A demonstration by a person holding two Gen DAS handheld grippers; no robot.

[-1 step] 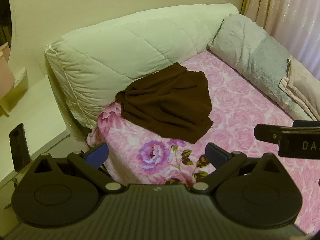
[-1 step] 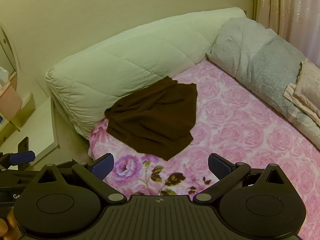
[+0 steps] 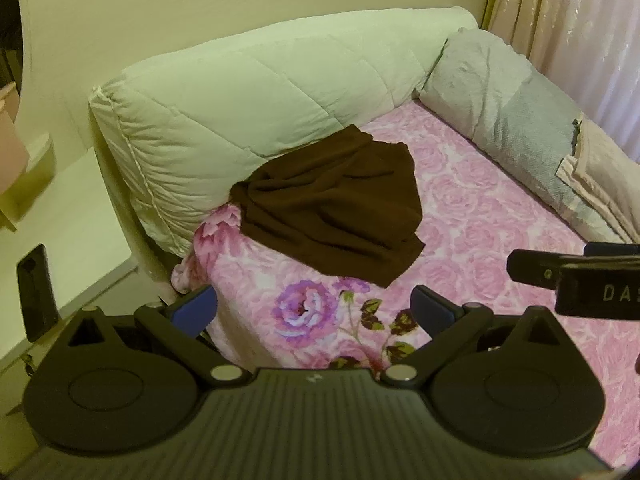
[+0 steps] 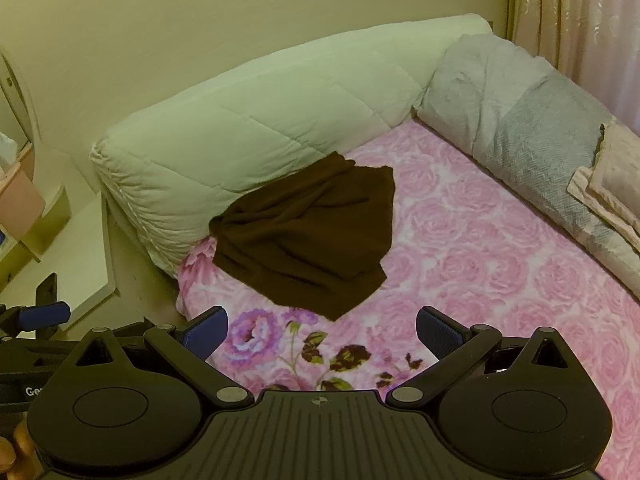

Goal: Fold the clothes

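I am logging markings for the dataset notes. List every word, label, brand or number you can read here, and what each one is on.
"DA", cut off by the frame edge: white letters on the black body of the right gripper, seen from the left wrist view.
"Ge", cut off by the frame edge and by the part in front: white letters on the black body of the left gripper, seen from the right wrist view.
No other readable text on the brown garment, the bedding or the curtains.

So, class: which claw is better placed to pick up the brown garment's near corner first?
Probably the right claw, though narrowly: the brown garment's near corner lies almost straight ahead of it. Both claws are open and empty.
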